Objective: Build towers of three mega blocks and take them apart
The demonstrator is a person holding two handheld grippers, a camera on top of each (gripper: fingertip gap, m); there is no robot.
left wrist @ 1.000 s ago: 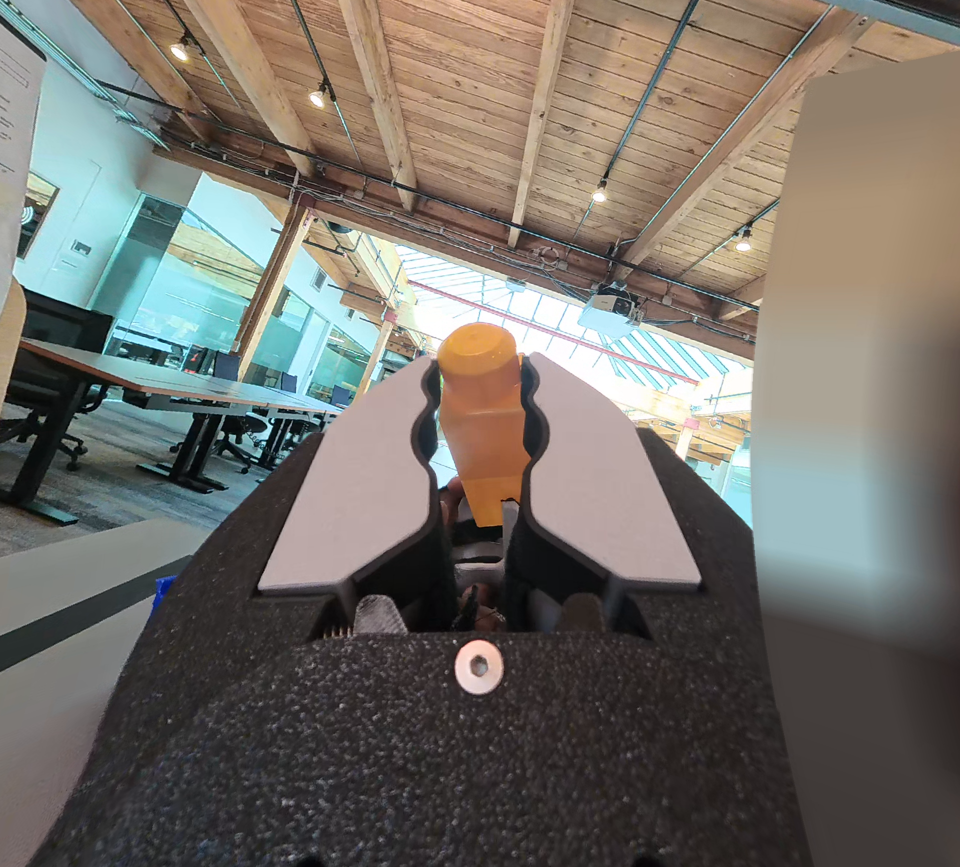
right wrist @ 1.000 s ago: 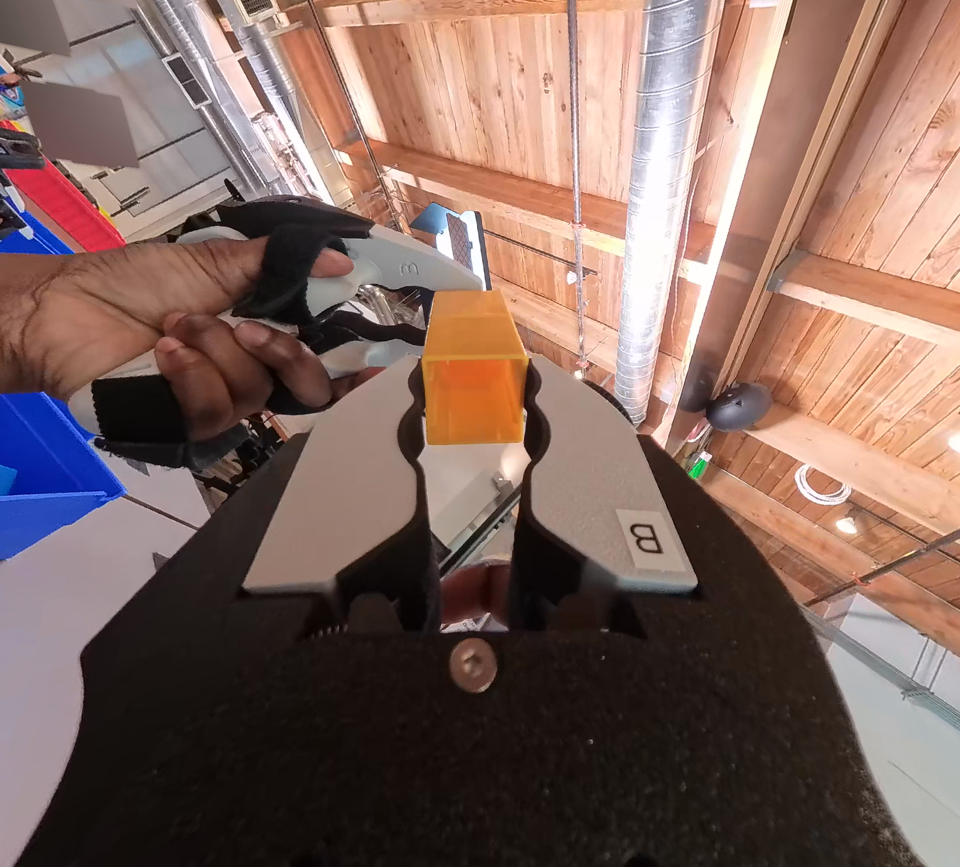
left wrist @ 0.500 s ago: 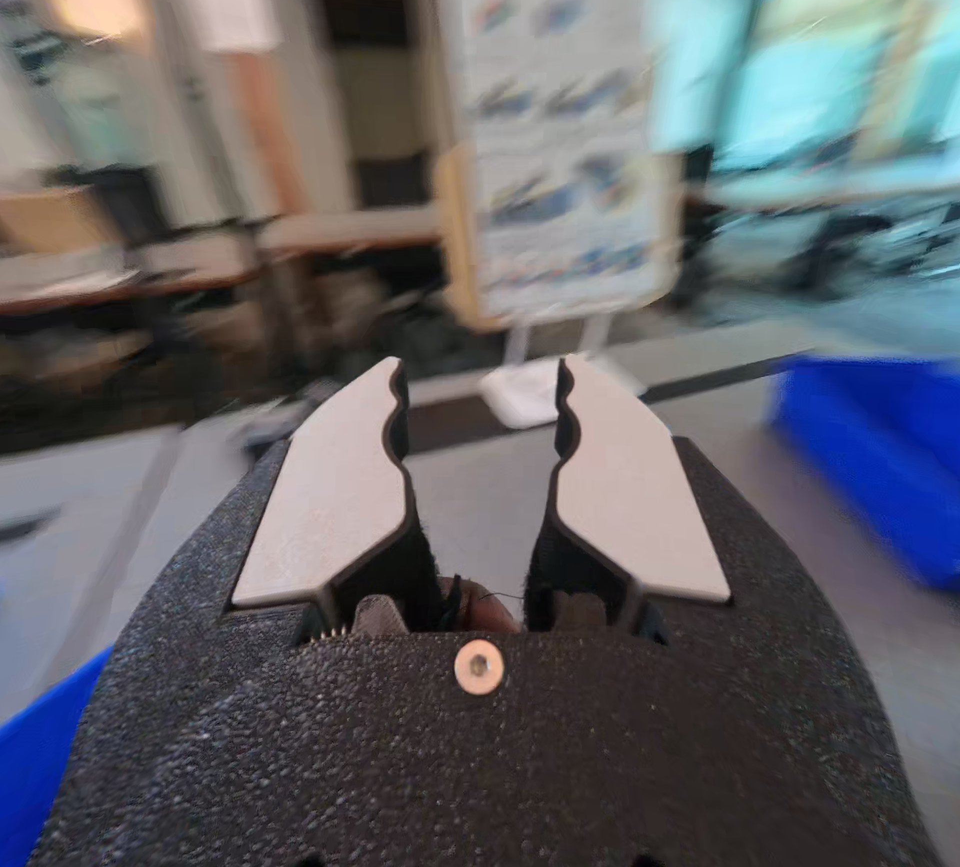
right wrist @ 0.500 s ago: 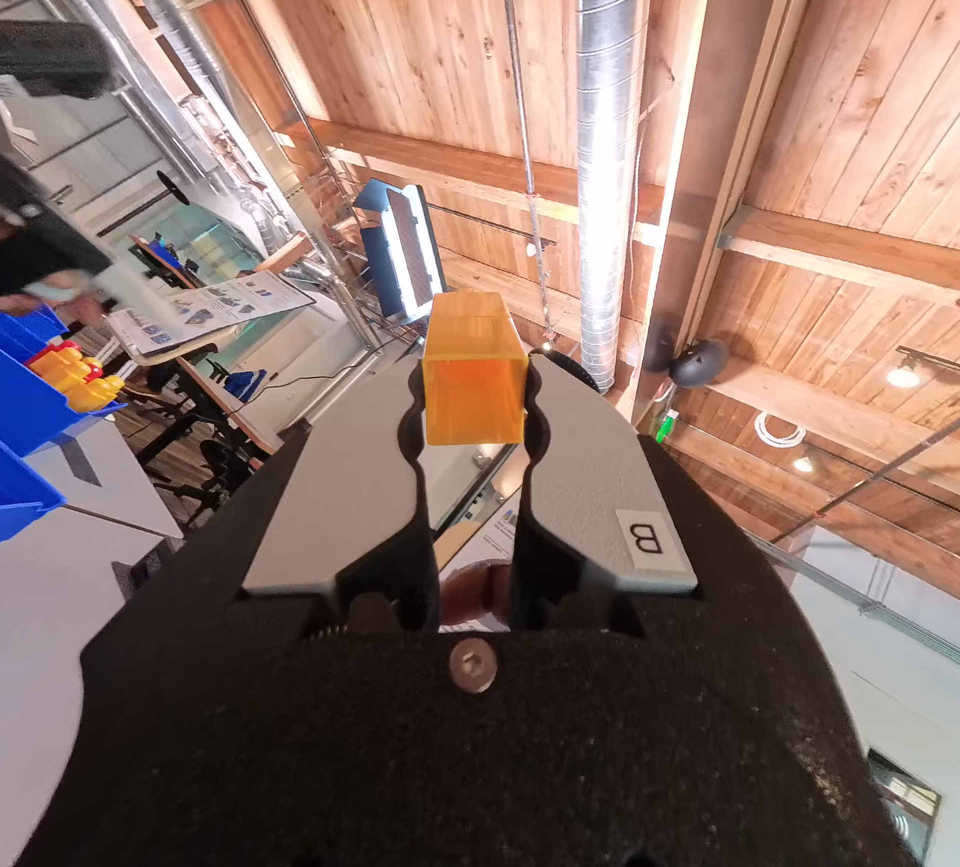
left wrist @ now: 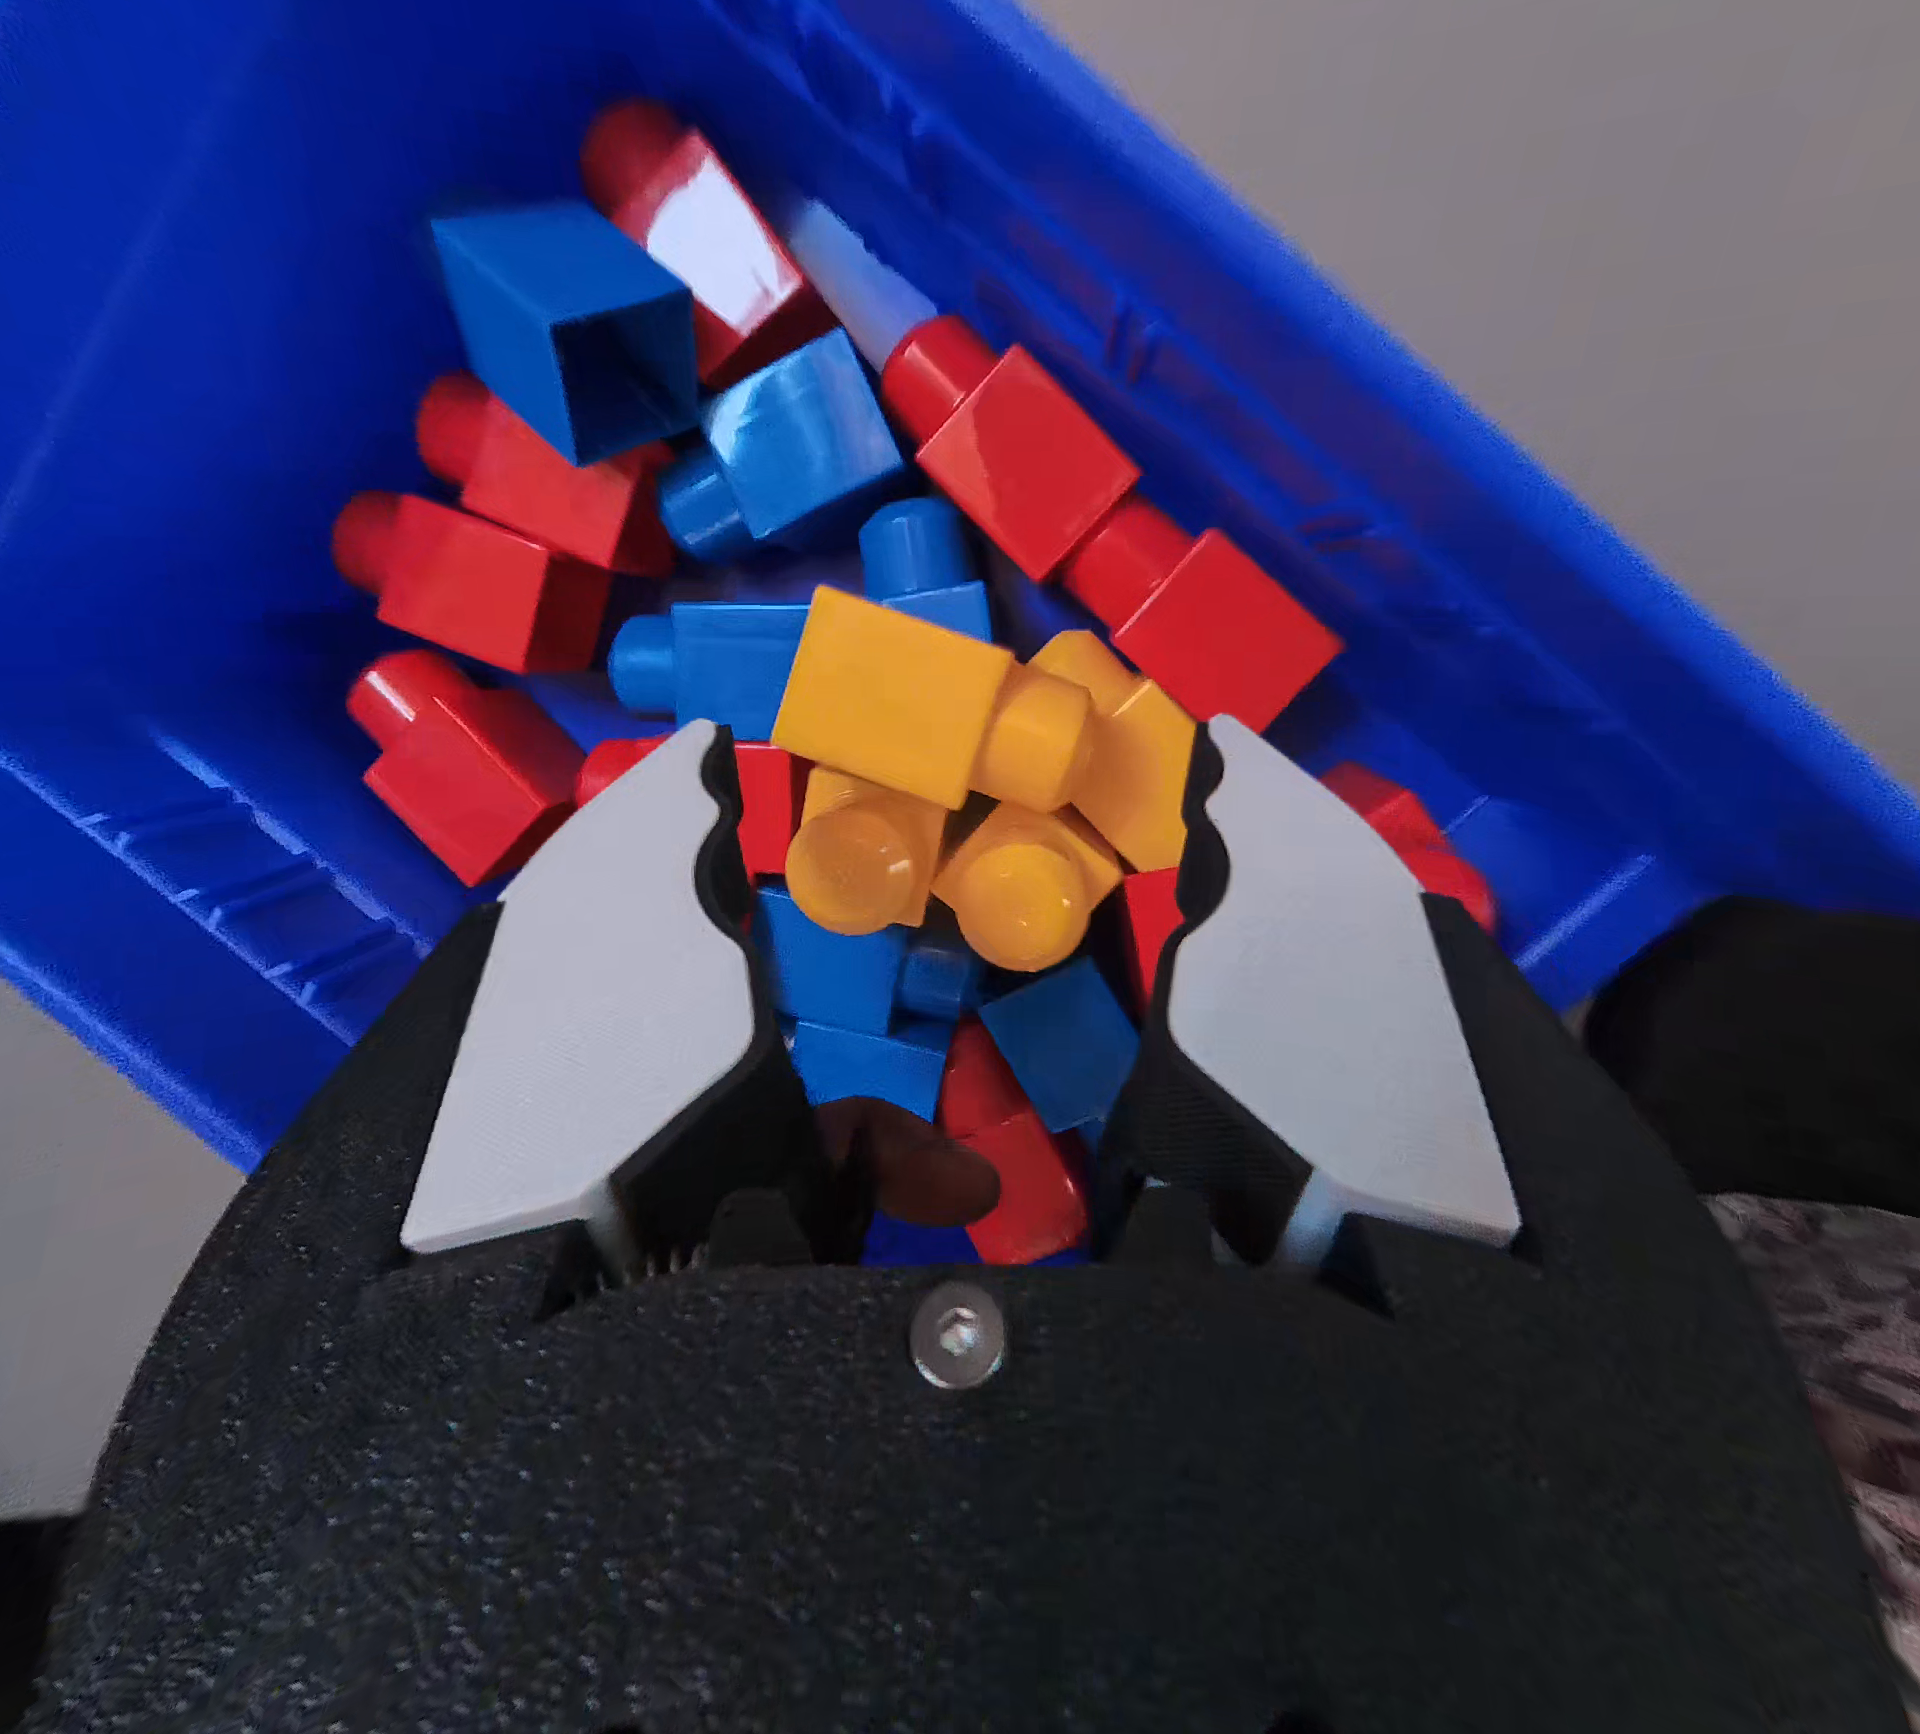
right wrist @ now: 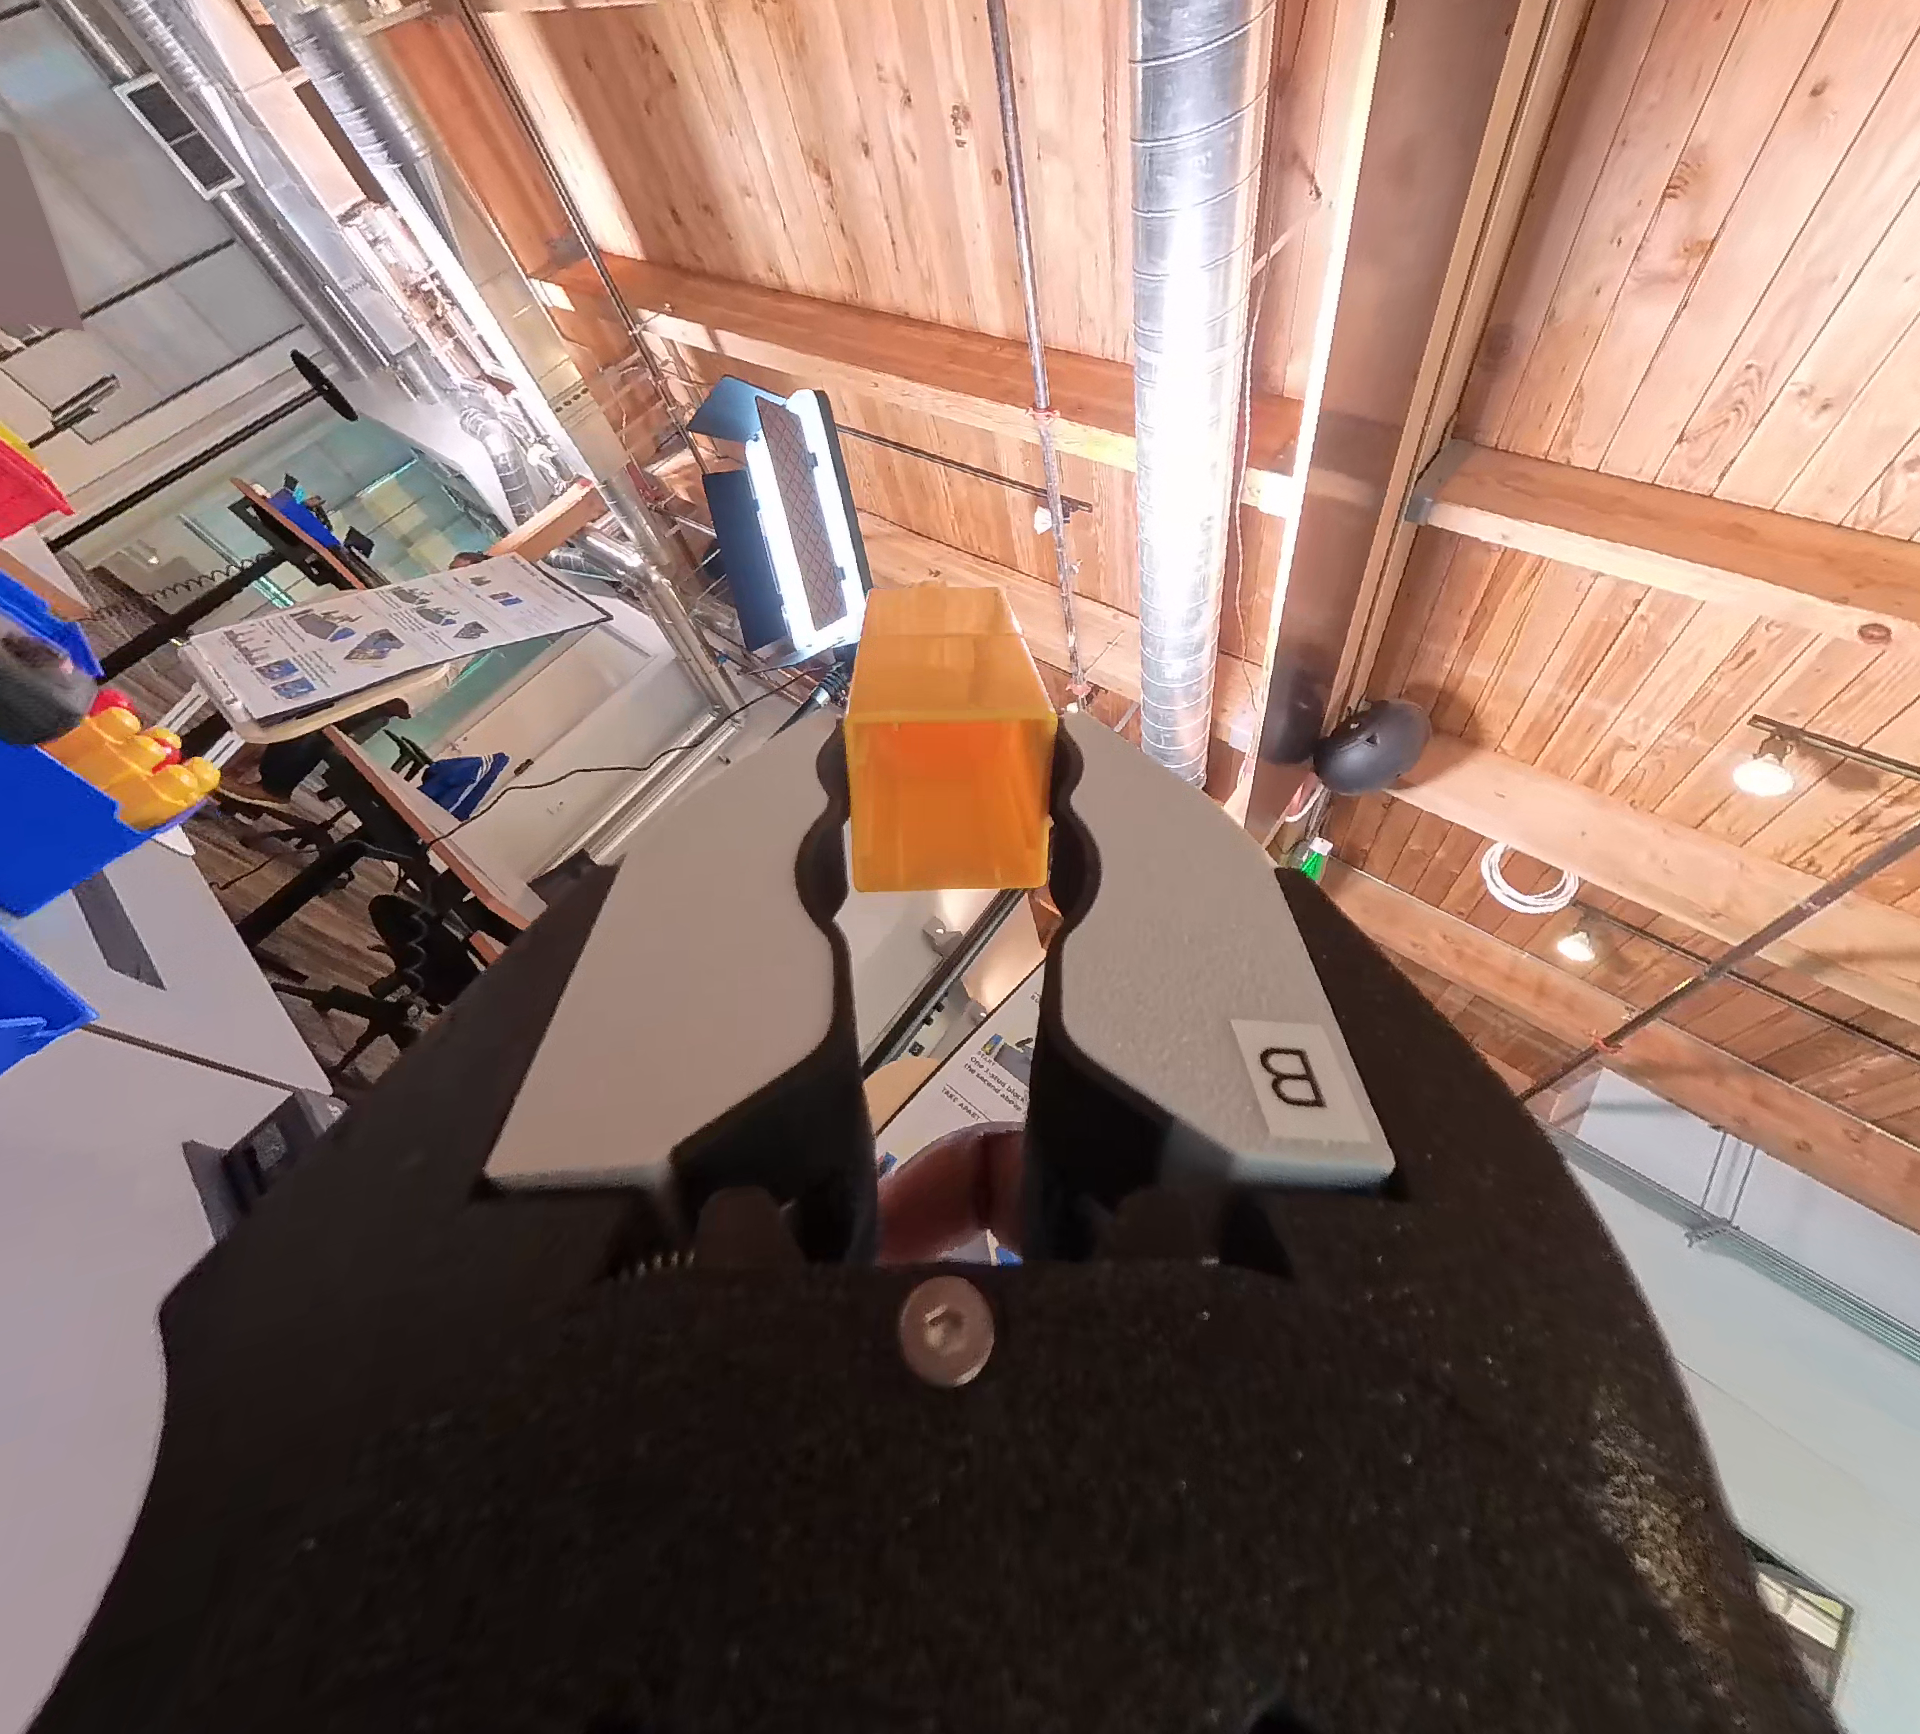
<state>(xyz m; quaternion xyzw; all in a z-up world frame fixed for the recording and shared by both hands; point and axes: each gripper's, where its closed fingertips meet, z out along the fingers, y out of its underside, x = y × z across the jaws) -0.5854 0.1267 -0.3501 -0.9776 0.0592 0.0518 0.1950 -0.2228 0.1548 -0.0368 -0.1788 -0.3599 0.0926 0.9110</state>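
Note:
In the left wrist view my left gripper [left wrist: 961,785] is open and empty, pointing down into a blue bin [left wrist: 1247,250] full of red, blue and yellow mega blocks. Between its fingers lie several yellow blocks [left wrist: 894,697], with blue blocks [left wrist: 831,962] under them. In the right wrist view my right gripper [right wrist: 948,785] points up toward the ceiling and is shut on a yellow mega block [right wrist: 943,780], whose hollow underside faces the camera.
Red blocks [left wrist: 1023,458] and blue blocks [left wrist: 571,323] fill the rest of the bin. At the left edge of the right wrist view stand blue bins [right wrist: 47,811] with yellow blocks [right wrist: 135,765] on a white table [right wrist: 125,1165]. The tips of one gripper are about 45 cm away from the tips of the other.
My left gripper let go of its yellow block, opened wide and swung from pointing up to pointing down into the blue bin. My right gripper still holds its yellow block, turned slightly.

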